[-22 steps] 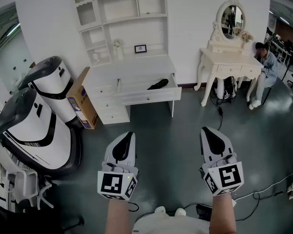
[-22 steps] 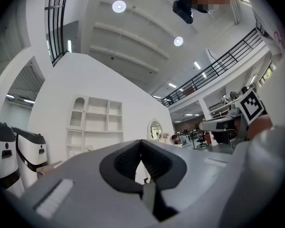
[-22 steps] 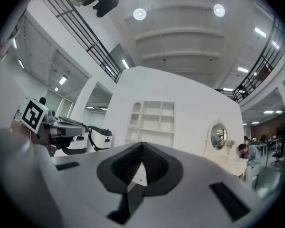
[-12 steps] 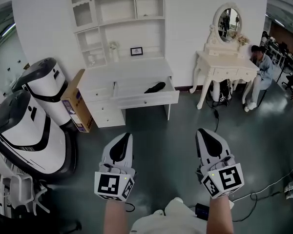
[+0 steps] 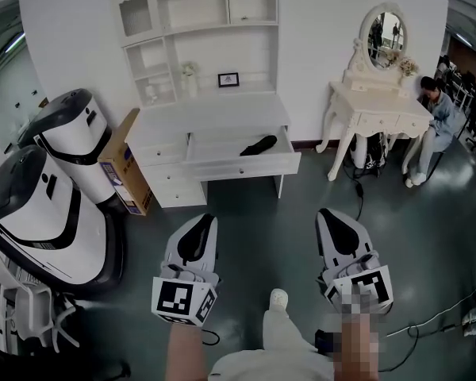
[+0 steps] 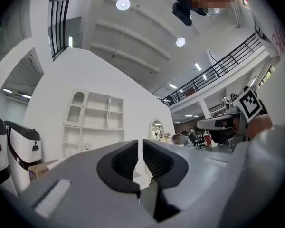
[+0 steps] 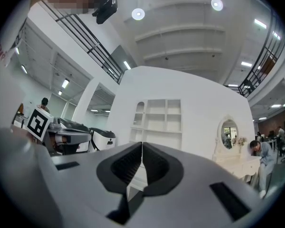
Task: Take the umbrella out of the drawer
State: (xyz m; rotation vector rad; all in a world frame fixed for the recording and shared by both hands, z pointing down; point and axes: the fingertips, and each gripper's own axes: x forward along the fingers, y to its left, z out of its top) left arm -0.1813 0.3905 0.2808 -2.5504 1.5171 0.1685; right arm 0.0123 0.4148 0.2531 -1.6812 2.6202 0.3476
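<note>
While the umbrella [image 5: 258,144] lies in the open drawer [image 5: 246,166], nothing is held.
Left tool [image 5: 202,222] and right tool [image 5: 333,217] are closed and empty; umbrella at twelve o'clock.

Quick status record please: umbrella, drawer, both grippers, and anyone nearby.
drawer: pulled open, under the white desk top
umbrella: black, folded, lying in the drawer's right part
left gripper: shut, empty, well short of the desk
right gripper: shut, empty, well short of the desk
nearby: person seated by the dressing table, right of the desk
</note>
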